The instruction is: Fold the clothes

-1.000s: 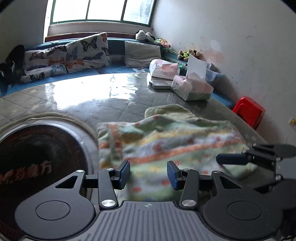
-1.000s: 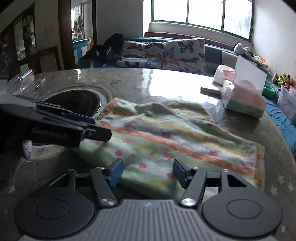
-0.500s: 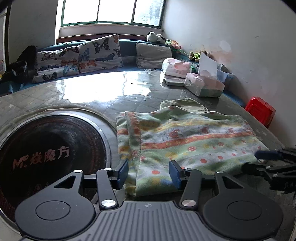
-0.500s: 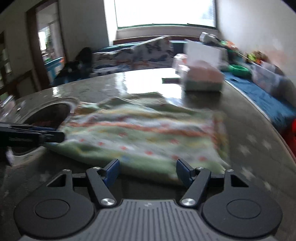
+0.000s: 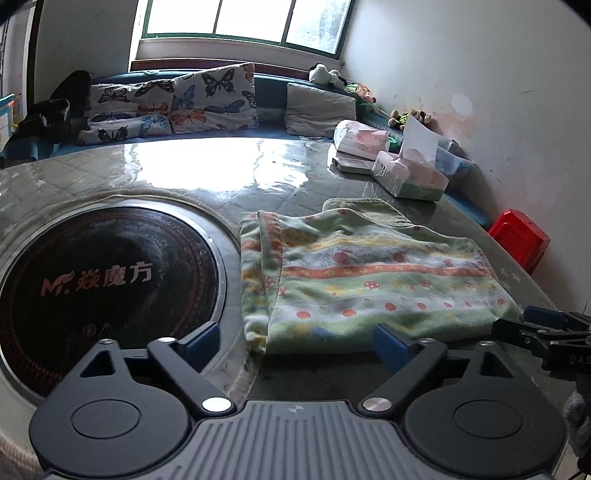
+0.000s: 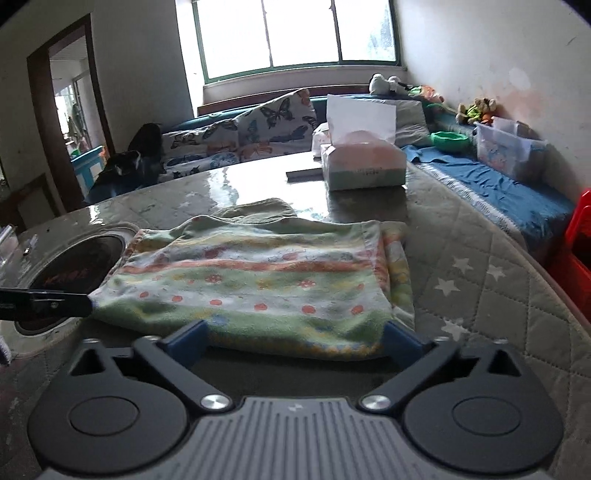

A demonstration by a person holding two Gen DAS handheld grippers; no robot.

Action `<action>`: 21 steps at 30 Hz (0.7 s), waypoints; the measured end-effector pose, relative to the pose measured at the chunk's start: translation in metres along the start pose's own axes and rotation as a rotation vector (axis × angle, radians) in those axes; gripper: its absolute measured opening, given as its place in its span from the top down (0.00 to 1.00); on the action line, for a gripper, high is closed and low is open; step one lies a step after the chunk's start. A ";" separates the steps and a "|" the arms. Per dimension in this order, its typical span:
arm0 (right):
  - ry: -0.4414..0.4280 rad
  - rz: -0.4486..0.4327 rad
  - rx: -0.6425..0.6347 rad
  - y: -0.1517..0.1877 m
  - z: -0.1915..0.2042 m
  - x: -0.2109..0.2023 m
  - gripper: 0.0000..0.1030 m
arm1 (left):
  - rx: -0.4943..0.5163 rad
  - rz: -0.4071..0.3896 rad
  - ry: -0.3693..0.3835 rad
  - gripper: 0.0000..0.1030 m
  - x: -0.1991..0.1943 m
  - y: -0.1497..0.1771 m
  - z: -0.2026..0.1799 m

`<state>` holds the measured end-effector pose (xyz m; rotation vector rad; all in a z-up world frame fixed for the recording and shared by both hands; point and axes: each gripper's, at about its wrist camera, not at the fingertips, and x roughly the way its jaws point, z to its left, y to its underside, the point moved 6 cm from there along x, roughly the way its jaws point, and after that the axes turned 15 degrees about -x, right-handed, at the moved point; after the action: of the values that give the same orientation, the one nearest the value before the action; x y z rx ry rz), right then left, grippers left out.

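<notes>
A striped, mushroom-print garment (image 5: 365, 280) lies folded into a rough rectangle on the quilted counter (image 5: 280, 188), just right of the round black cooktop (image 5: 107, 273) set into the surface. A doubled band of cloth runs down the garment's edge nearest the cooktop, and a plain green flap pokes out from under its far side. The fold looks well advanced, though at least one more fold and a tidying of that loose flap probably remain.

The left tool (image 5: 297, 343) hovers at the garment's near edge beside the cooktop, its jaws opening wide with the near corner lying slack between the blue pads and nothing gripped. The right tool (image 6: 293, 338) sits at the opposite near corner, farther from the cooktop, its jaws likewise opening wide around the hem without pinching it. Each tool shows at the margin of the other's view.

Beyond the cooktop, the counter's glossy cover mirrors a broad window (image 5: 240, 18). Butterfly-print cushions (image 5: 173, 107) line a blue bench under it, with a grey pillow (image 5: 319, 110) farther right. Right of the cooktop and past the garment stand an open tissue pack (image 5: 410, 177) and a second pack (image 5: 360, 136). Soft toys (image 6: 474, 109) and a clear storage box (image 6: 504, 149) rest along the white wall, and a red plastic stool (image 5: 519, 240) sits beyond the counter's far right rim.
</notes>
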<state>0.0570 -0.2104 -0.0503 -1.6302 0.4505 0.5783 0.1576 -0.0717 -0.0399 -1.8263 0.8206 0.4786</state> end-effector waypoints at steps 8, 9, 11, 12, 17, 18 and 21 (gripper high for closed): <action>0.018 0.026 -0.009 0.010 0.012 -0.006 0.00 | 0.002 0.016 -0.016 0.00 -0.014 0.014 0.001; 0.016 0.024 -0.008 0.010 0.014 -0.007 0.00 | 0.000 0.015 -0.019 0.00 -0.016 0.016 0.001; 0.009 0.021 -0.008 0.012 0.017 -0.010 0.00 | -0.001 0.013 -0.026 0.00 -0.020 0.019 0.001; 0.007 0.023 -0.011 0.013 0.020 -0.010 0.00 | 0.002 0.012 -0.031 0.00 -0.022 0.021 0.002; 0.003 0.040 -0.021 0.017 0.030 -0.014 0.00 | 0.013 0.001 -0.044 0.00 -0.034 0.028 0.003; 0.005 0.041 -0.018 0.018 0.031 -0.015 0.00 | 0.012 -0.002 -0.044 0.00 -0.036 0.029 0.003; 0.014 0.045 0.000 0.020 0.033 -0.018 0.00 | 0.011 -0.012 -0.044 0.00 -0.043 0.032 0.005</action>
<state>0.0268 -0.1812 -0.0582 -1.6283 0.4987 0.6009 0.1049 -0.0613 -0.0346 -1.8034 0.7802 0.5043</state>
